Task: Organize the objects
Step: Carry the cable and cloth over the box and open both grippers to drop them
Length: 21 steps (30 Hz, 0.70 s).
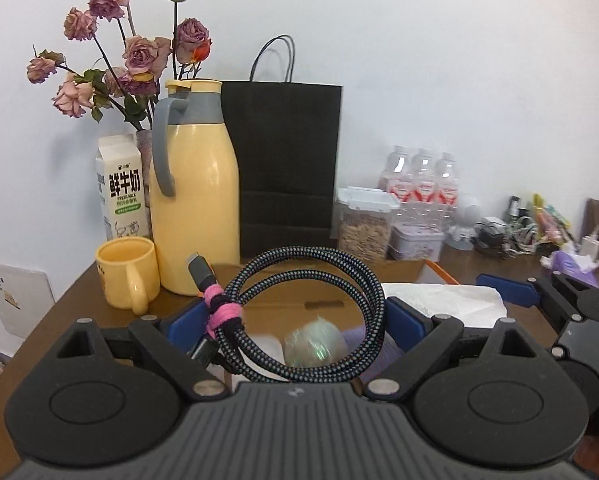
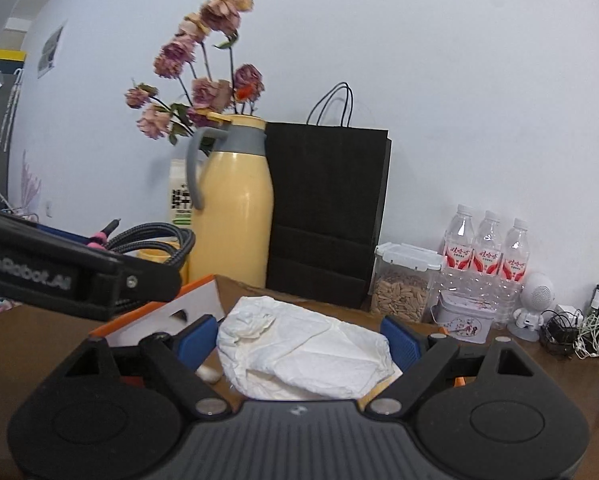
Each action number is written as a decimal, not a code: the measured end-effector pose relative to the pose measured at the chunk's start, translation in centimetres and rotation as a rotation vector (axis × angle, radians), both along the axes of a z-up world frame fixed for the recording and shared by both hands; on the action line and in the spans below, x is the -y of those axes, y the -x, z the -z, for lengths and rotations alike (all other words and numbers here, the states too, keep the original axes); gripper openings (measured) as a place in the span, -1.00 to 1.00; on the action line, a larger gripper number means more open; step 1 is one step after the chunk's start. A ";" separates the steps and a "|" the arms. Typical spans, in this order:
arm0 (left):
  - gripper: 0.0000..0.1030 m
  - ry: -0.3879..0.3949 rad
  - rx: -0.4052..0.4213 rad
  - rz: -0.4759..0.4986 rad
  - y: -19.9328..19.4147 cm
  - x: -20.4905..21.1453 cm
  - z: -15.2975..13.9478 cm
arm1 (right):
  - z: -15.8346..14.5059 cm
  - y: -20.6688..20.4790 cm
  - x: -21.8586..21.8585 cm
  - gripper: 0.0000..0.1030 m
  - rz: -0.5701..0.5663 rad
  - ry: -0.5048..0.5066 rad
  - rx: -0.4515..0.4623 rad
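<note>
My left gripper (image 1: 291,316) is shut on a coiled black braided cable (image 1: 319,264) tied with a pink band (image 1: 219,312); the coil is pinched between the blue pads and stays sharp above a blurred, open cardboard box (image 1: 403,270). My right gripper (image 2: 299,336) is shut on a white crumpled sheet (image 2: 299,344) that fills the wide gap between its pads, above the same box (image 2: 259,288). In the right wrist view the left gripper's black body (image 2: 79,276) crosses at the left with the cable (image 2: 155,240). A blue finger (image 1: 507,294) of the right gripper shows beside the sheet (image 1: 443,300).
Along the wall on the brown table stand a yellow thermos (image 1: 197,200), yellow mug (image 1: 127,276), milk carton (image 1: 119,188), dried roses (image 1: 139,56), black paper bag (image 1: 287,160), grain container (image 1: 363,224), water bottles (image 1: 419,180), a tin (image 1: 417,242) and tangled chargers (image 2: 579,332).
</note>
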<state>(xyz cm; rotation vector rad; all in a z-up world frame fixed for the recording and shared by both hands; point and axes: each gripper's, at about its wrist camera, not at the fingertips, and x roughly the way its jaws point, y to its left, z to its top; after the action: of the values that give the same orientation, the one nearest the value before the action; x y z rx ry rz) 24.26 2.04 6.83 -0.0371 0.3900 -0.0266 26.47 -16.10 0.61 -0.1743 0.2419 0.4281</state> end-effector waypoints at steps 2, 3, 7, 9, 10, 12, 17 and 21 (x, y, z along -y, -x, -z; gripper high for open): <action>0.83 -0.001 -0.009 -0.006 -2.0 0.1 0.0 | -0.1 -1.8 -0.5 0.71 0.005 0.004 -0.010; 0.83 0.005 -0.020 -0.013 -3.1 0.1 0.1 | -0.1 -2.7 -0.8 0.71 0.007 0.005 -0.020; 0.83 0.046 -0.069 -0.039 -6.8 -0.4 0.9 | 0.1 -5.9 -1.7 0.71 0.019 0.007 -0.068; 0.83 0.075 -0.096 -0.061 -8.4 -0.9 1.2 | 0.3 -7.2 -2.0 0.71 0.033 0.003 -0.080; 0.83 0.083 -0.107 -0.064 -9.0 -1.1 1.4 | 0.4 -7.7 -2.0 0.71 0.040 -0.004 -0.085; 0.83 0.075 -0.123 -0.061 -9.8 -1.1 1.8 | 0.7 -8.6 -2.1 0.71 0.044 -0.010 -0.105; 0.88 0.044 -0.128 -0.015 -10.0 -0.6 2.4 | 1.3 -9.1 -1.7 0.84 0.060 -0.009 -0.124; 1.00 0.032 -0.072 -0.038 -8.8 -0.3 2.0 | 1.2 -9.0 -1.2 1.00 0.053 -0.010 -0.157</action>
<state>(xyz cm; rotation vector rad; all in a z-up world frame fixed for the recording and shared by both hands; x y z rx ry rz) 33.03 2.37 4.87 -0.0769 0.4604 0.0065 35.50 -14.93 -0.60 -0.1239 0.3976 0.3911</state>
